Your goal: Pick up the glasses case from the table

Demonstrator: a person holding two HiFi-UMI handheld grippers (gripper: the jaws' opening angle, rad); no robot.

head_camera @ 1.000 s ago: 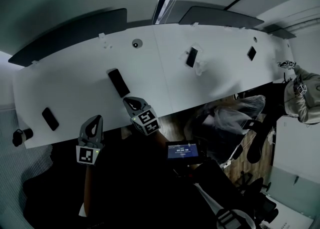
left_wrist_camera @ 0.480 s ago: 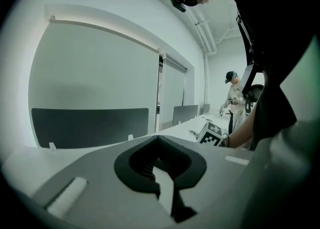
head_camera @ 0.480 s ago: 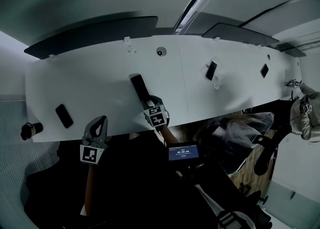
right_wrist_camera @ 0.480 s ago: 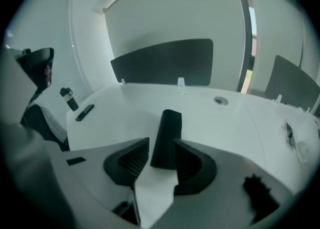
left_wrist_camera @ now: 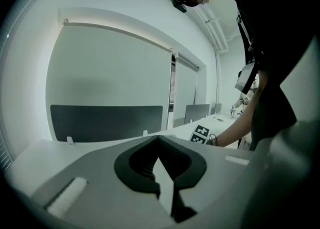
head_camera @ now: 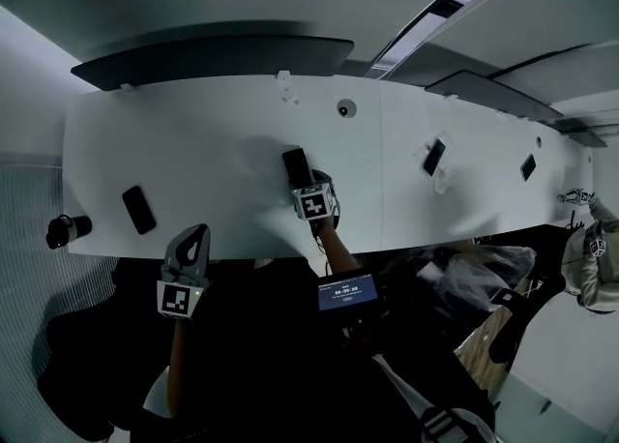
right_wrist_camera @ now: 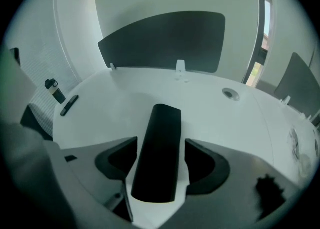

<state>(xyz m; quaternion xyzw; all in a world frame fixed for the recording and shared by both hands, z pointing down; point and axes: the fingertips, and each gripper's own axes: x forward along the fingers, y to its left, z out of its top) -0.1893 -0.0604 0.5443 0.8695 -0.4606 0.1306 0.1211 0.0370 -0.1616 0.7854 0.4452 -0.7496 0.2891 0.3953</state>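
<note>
1. Reaching step: the right gripper [head_camera: 308,184] hangs over the white tabletop [head_camera: 193,151]. Its jaws have just opened wide and straddle the near end of the black glasses case [right_wrist_camera: 157,148] without pressing it.
2. The left gripper [head_camera: 191,236] hovers near-left, jaws closed and empty.
3. Next: likely close on the case, then lift.

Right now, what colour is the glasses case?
Black; the glasses case shows best in the right gripper view.

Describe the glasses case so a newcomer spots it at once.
On the long white table, look near the front edge, just nearer than the round grey grommet. The black oblong glasses case lies flat there. Unlike the black slab far left and the dark propped slabs to the right, it lies between the right claw's jaws, which have just been opening, not pressing it.
</note>
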